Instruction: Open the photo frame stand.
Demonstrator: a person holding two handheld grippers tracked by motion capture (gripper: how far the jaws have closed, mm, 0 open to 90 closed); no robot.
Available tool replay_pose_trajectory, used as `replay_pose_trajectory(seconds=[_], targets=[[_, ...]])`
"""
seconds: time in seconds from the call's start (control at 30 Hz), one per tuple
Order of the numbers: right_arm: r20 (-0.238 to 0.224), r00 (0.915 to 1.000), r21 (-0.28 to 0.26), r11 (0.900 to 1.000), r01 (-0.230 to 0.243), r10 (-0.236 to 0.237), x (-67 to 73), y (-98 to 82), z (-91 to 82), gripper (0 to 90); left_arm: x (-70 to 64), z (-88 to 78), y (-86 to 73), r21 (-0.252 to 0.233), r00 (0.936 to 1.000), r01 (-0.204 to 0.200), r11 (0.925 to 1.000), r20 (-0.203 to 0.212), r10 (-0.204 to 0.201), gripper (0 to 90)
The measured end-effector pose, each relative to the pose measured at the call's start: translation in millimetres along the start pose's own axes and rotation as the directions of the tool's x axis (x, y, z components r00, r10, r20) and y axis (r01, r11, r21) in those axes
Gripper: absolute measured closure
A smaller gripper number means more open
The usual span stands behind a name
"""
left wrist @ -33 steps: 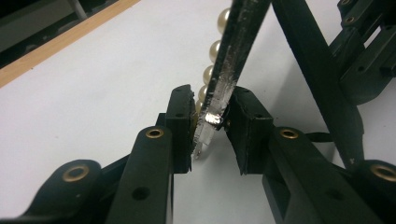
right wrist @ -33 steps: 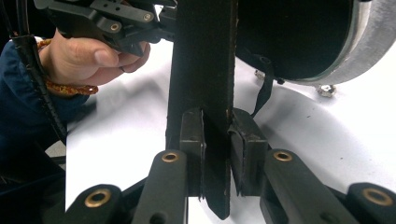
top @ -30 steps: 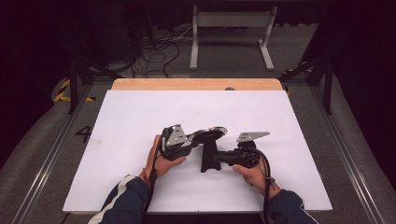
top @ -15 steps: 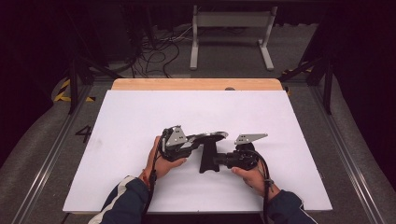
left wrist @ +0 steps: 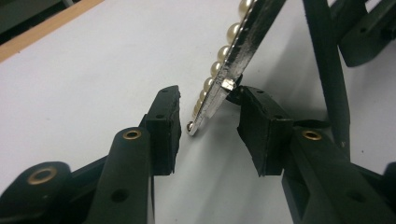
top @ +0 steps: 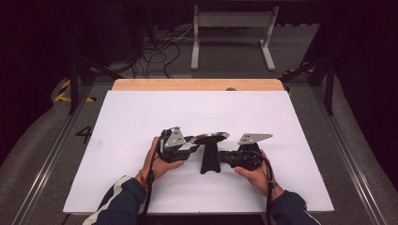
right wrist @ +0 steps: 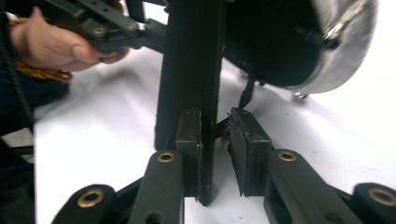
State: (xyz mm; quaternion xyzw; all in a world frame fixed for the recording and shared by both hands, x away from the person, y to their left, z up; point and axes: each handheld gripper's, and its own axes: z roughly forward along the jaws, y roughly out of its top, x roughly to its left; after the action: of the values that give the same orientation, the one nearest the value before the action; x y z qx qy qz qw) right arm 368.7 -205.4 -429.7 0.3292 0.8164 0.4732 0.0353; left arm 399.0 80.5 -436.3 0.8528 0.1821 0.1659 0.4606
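— Where's the bracelet (left wrist: 233, 60) sitting?

— Up on the black stand (right wrist: 189, 70), and its near end hangs down between the jaws of the left tool (left wrist: 208, 100). It runs edge-on, straight away from that tool and upward, with the pearls facing the jaw on the left of the left gripper view.

— Clamped?

— No. The left tool's jaws have just been opening with the bracelet between them. One pad is well clear of it. The rim sits right at the corner of the other and may brush it; the angle is too tight to be sure.

— And the right tool (right wrist: 215, 116)?

— Low on the stand's post, which rises upright between its jaws. They have also just been opening: one pad lies against the post, and there's a gap at the other. So it is apart, not gripping.

— What decides the next move?

— I'd say the bracelet's long axis. It points along the left tool's reach, so backing straight out should clear it. The left tool is the nearer one; the right is below, at the foot on the desk (top: 141, 117).
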Motion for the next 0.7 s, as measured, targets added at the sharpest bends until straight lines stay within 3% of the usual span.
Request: replay_pose_trajectory(seconds=[0.17,0.23,0.4,0.47,0.63,0.7], targets=[[0.088,0.9943,0.009,0.998,0.060,-0.060,8.7,4.7,-5.0,73.0,-0.3,-10.9,-1.4,0.000,0.9997,-0.019,0.9998,0.017,0.019,56.6],[0.102,0.9919,0.007,0.997,0.075,-0.076,10.9,5.3,-6.4,72.8,0.1,-13.5,-2.2,0.001,0.9996,-0.019,0.9998,0.019,0.019,55.9],[0.171,0.9779,-0.012,0.992,0.125,-0.121,22.3,8.1,-16.6,74.0,2.8,-18.3,-4.9,0.006,0.9996,-0.012,0.9999,0.025,0.011,52.9],[0.176,0.9773,-0.041,0.991,0.127,-0.118,25.9,7.9,-22.4,77.3,2.9,-15.7,-5.3,0.016,0.9998,-0.008,0.9998,0.018,0.008,49.0],[0.192,0.9722,-0.060,0.987,0.148,-0.134,31.4,7.3,-25.2,84.4,3.0,-9.3,-4.8,0.021,0.9997,-0.015,0.9997,0.017,0.015,49.7],[0.192,0.9711,-0.066,0.985,0.157,-0.142,33.8,7.5,-23.4,85.9,4.3,-5.3,-5.1,0.016,0.9992,-0.011,0.9998,0.040,0.010,51.8]])
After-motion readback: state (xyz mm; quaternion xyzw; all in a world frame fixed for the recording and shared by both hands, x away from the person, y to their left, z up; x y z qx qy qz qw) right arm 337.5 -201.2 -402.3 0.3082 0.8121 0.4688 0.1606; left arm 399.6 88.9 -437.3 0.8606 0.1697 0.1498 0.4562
